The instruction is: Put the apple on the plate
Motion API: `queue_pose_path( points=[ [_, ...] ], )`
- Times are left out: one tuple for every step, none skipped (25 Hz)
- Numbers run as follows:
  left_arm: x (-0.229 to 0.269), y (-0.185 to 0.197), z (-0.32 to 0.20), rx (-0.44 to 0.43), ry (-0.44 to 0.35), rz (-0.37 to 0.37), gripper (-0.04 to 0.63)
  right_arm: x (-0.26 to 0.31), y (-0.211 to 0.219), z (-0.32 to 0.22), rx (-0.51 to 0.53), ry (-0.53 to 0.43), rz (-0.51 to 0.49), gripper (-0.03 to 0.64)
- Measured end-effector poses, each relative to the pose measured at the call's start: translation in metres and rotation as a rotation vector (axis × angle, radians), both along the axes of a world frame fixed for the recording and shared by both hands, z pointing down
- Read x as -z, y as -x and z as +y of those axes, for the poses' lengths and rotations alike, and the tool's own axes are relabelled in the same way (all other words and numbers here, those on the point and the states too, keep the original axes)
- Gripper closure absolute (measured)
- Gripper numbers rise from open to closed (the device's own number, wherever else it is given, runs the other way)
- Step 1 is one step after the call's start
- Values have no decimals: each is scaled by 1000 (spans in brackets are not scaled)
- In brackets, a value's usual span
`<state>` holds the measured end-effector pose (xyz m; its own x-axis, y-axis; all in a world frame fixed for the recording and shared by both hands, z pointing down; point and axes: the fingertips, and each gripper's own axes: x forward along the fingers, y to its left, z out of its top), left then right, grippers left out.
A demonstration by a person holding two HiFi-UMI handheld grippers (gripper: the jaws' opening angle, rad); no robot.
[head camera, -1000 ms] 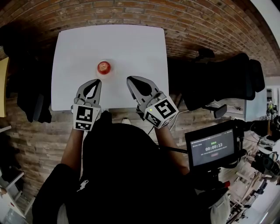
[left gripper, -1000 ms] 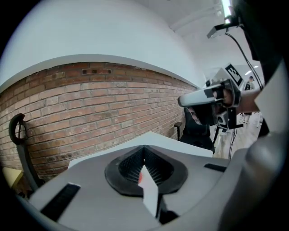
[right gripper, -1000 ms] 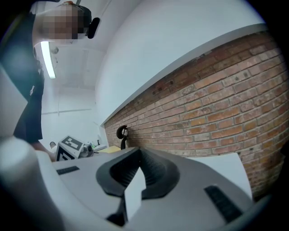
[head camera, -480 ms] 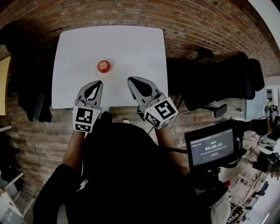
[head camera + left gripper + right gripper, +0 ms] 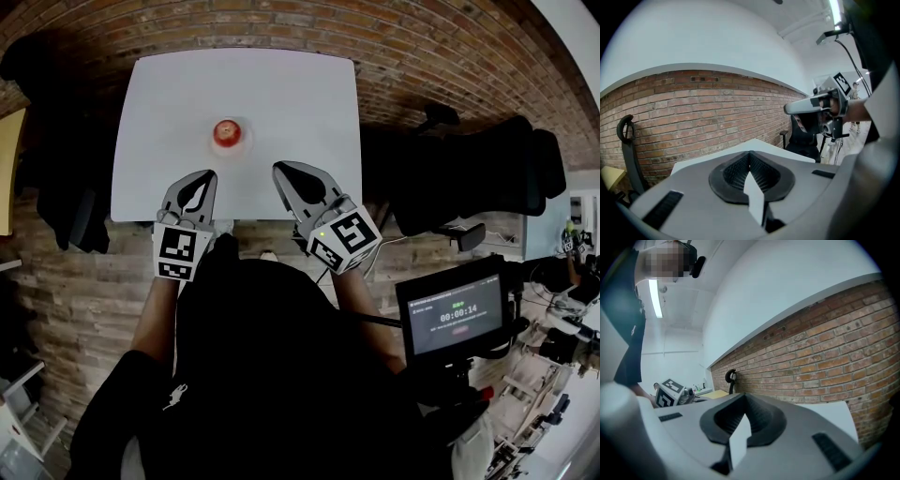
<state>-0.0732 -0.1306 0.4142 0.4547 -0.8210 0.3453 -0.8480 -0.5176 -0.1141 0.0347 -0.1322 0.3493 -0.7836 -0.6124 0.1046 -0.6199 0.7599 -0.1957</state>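
As before, apple (image 5: 226, 132) on plate (image 5: 229, 151), untouched.

right gripper (image 5: 745, 397): grey fingers (image 5: 801, 427) pressed together, empty | beyond: white flat table (image 5: 832, 412), red brick wall (image 5: 825, 352), black curved chair back (image 5: 731, 377) | far left: left gripper's black-and-white marker cube (image 5: 669, 392)

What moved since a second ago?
Nothing really moved. The apple still sits on the plate on the table. The left hand-held gripper and right hand-held gripper stay shut and empty by the table's near edge.
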Motion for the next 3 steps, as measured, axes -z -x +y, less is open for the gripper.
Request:
queue_pose_path(
  points=[
    [-1, 0, 0, 2, 0, -2, 589, -1, 0, 0, 1, 0, 0, 614],
    [-2, 0, 0, 3, 0, -4, 589, -2, -1, 0, 1, 1, 1, 614],
    [-3, 0, 0, 5, 0, -5, 589, -3, -1, 0, 2, 1, 2, 614]
  ],
)
